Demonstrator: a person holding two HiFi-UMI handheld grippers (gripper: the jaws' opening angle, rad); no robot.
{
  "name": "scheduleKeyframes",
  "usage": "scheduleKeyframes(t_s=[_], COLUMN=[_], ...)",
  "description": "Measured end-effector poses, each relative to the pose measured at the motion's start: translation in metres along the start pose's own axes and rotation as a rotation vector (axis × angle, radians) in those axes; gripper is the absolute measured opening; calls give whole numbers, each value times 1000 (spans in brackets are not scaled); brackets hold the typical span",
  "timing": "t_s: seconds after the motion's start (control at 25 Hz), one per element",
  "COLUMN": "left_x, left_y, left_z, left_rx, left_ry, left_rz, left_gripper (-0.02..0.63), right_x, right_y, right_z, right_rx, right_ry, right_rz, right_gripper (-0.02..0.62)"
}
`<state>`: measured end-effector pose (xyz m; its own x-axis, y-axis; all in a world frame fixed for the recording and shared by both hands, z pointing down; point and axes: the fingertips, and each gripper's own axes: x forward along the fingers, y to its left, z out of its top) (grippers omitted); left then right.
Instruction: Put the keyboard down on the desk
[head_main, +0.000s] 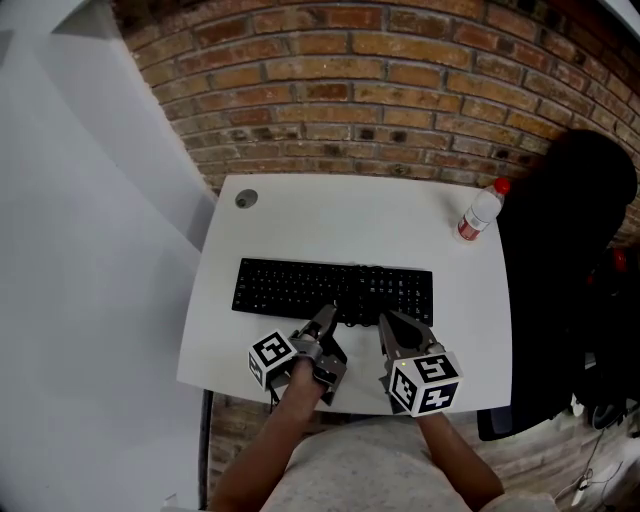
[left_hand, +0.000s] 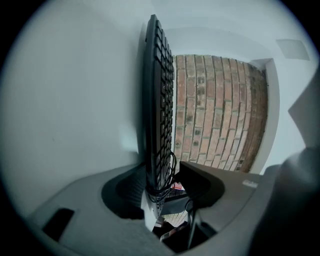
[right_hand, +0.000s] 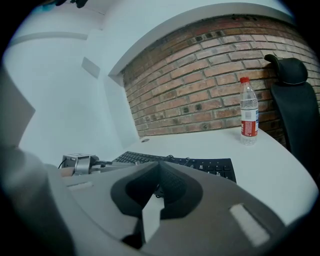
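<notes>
Lying flat on the smooth white desk (head_main: 330, 215), near-centre: thin, matte black keyboard (head_main: 335, 290). Left gripper (head_main: 325, 318) jaws spread either side of its near edge, not pressing; right gripper (head_main: 388, 322) jaws closed, nothing seen between. Could snag the looped cable (left_hand: 156, 193) when backing out, dragging the rigid slab nearward.
</notes>
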<state>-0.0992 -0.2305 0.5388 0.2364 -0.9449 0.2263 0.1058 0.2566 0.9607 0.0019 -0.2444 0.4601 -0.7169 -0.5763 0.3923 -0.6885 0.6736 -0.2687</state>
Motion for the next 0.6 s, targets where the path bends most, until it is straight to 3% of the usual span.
scheduleKeyframes(t_s=[0.36, 0.6], left_x=[-22, -40], left_y=[2, -11], left_z=[-7, -13], left_rx=[16, 124], left_ry=[29, 58], left_rz=[-1, -19], left_gripper=[195, 184], right_x=[-12, -21], right_y=[15, 32], right_z=[-6, -9], right_rx=[7, 1], right_ry=[-9, -13], right_rz=[-7, -6], right_gripper=[9, 9])
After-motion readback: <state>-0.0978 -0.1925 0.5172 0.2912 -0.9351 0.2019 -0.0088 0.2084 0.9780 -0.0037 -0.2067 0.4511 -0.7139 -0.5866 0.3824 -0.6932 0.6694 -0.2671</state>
